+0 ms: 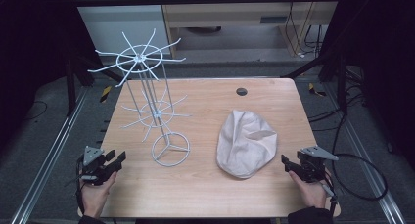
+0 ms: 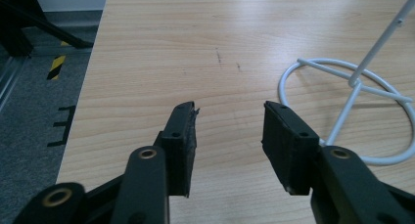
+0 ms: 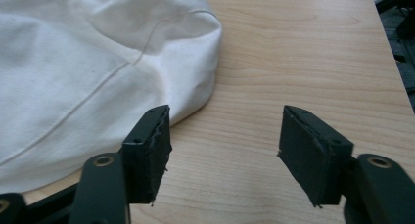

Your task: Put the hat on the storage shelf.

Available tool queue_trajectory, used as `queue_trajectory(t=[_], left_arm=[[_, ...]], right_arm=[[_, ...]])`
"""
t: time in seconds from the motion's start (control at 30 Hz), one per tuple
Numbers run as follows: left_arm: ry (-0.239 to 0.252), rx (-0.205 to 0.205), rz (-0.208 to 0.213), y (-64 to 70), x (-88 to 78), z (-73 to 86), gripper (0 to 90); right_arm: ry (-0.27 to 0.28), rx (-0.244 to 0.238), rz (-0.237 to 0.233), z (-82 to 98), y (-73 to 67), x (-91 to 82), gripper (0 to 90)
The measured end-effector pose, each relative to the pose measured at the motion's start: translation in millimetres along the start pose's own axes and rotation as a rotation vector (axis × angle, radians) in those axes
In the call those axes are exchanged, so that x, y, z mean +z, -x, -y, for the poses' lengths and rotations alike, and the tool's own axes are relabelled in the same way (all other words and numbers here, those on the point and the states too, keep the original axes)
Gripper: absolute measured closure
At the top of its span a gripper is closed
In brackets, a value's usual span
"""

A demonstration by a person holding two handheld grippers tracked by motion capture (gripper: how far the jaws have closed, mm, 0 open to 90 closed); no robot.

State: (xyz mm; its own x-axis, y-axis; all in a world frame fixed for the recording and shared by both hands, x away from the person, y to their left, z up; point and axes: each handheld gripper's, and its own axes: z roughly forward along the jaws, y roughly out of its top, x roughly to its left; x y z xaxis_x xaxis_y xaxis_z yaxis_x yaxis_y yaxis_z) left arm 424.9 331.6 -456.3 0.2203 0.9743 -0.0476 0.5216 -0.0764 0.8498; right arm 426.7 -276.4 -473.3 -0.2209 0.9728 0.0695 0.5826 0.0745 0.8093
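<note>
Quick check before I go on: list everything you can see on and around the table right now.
wire hat stand: 1, white, upright on the table's left half, two tiers of spokes, ring base
cloth hat: 1, cream, lying on the table's right half
table: 1, light wood, centre
grommet: 1, dark, table's far edge
cables: several, black, floor at right
left gripper: 1, black, near left corner, open, holding nothing
right gripper: 1, black, near right edge beside the hat, open, holding nothing
</note>
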Motion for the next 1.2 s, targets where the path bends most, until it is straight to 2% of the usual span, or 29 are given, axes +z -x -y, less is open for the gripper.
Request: queue_trajectory(t=[0.07, 0.1, 0.2, 0.27, 0.4, 0.6, 0.77, 0.87, 1.07, 1.2], left_arm=[[-0.002, 0.007, -0.002, 1.3, -0.1, -0.1, 61.0], [-0.012, 0.009, 0.001, 2.6, 0.3, 0.2, 62.5], [-0.02, 0.008, 0.008, 2.9, 0.5, 0.8, 68.0], [-0.029, 0.009, 0.017, 2.8, 0.0, 1.3, 69.7], [-0.043, 0.023, 0.018, 3.4, 0.0, 1.6, 75.4], [-0.052, 0.022, 0.013, 4.9, 0.7, 1.1, 80.8], [-0.046, 0.021, 0.01, 4.7, -0.6, 0.6, 83.0], [-0.049, 0.023, 0.006, 4.8, 0.2, 1.2, 83.7], [-0.056, 0.025, 0.0, 5.5, 1.5, 2.1, 83.7], [-0.037, 0.018, -0.018, 5.1, -0.8, 1.2, 85.0]], right_arm=[[0.004, -0.006, -0.003, -0.4, -0.9, -0.7, 41.0], [0.011, -0.023, -0.023, -3.5, -5.0, -3.4, 45.1], [0.031, -0.029, -0.053, -8.9, -11.6, -8.8, 52.5], [0.036, -0.028, -0.067, -10.6, -14.6, -10.8, 54.3], [0.04, -0.06, -0.11, -17.6, -26.9, -15.0, 65.1], [0.044, -0.086, -0.19, -26.1, -46.4, -19.2, 79.4], [0.055, -0.103, -0.251, -32.9, -60.4, -22.5, 87.8], [0.063, -0.128, -0.286, -38.3, -71.8, -23.0, 90.0], [0.063, -0.146, -0.306, -44.3, -84.3, -19.8, 90.0], [0.06, -0.165, -0.33, -48.8, -97.5, -14.8, 90.0]])
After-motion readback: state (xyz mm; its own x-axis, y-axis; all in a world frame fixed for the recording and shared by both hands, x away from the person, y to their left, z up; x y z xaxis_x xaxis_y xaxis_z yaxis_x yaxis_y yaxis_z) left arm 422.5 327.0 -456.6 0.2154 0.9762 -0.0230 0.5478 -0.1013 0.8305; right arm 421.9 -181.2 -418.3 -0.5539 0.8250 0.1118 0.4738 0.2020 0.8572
